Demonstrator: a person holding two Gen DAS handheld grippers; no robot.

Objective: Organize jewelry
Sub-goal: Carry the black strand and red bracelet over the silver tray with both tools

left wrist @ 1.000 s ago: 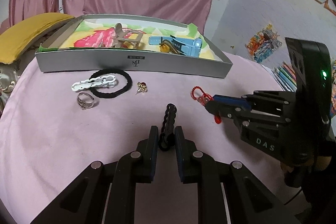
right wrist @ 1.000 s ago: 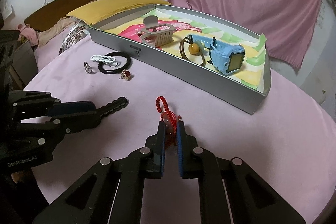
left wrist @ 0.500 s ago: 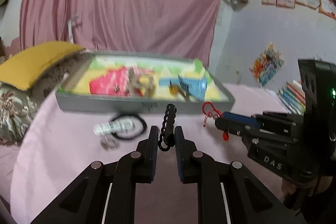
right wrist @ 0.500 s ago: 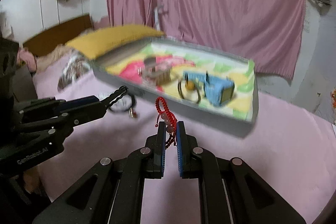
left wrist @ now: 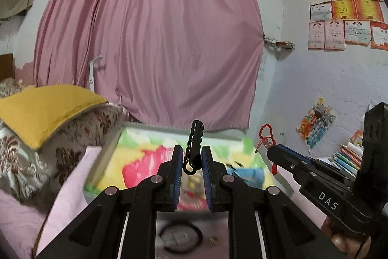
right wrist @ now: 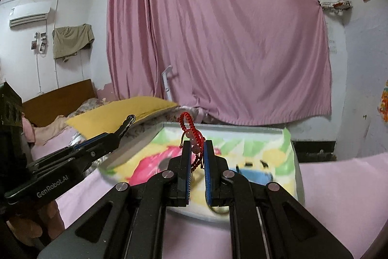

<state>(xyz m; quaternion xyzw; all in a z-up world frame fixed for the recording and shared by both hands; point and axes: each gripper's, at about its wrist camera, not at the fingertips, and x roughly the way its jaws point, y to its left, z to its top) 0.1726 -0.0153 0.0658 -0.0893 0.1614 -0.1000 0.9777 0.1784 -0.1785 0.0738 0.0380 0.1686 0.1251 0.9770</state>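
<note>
My left gripper (left wrist: 191, 153) is shut on a black wavy hair clip (left wrist: 195, 137) that sticks up between its fingers, above the grey tray (left wrist: 104, 157) with its colourful lining. My right gripper (right wrist: 196, 149) is shut on a red braided bracelet (right wrist: 188, 124) whose loop stands up over the same tray (right wrist: 294, 162). In the left wrist view the right gripper (left wrist: 274, 149) comes in from the right with the bracelet (left wrist: 264, 137); in the right wrist view the left gripper (right wrist: 118, 134) comes in from the left with the clip (right wrist: 127, 121). A blue watch (right wrist: 254, 176) lies blurred in the tray.
A black hair tie (left wrist: 180, 237) and a small earring (left wrist: 213, 239) lie on the pink tablecloth (left wrist: 70, 198) below my left gripper. A yellow cushion (left wrist: 46, 111) rests on a floral pillow at the left. A pink curtain (left wrist: 150, 40) hangs behind. Books (left wrist: 346, 157) are stacked at the right.
Both grippers rose off the table with their items and tilted up toward level. The tray now sits under the fingertips instead of ahead of them, and the table items dropped low in view.
</note>
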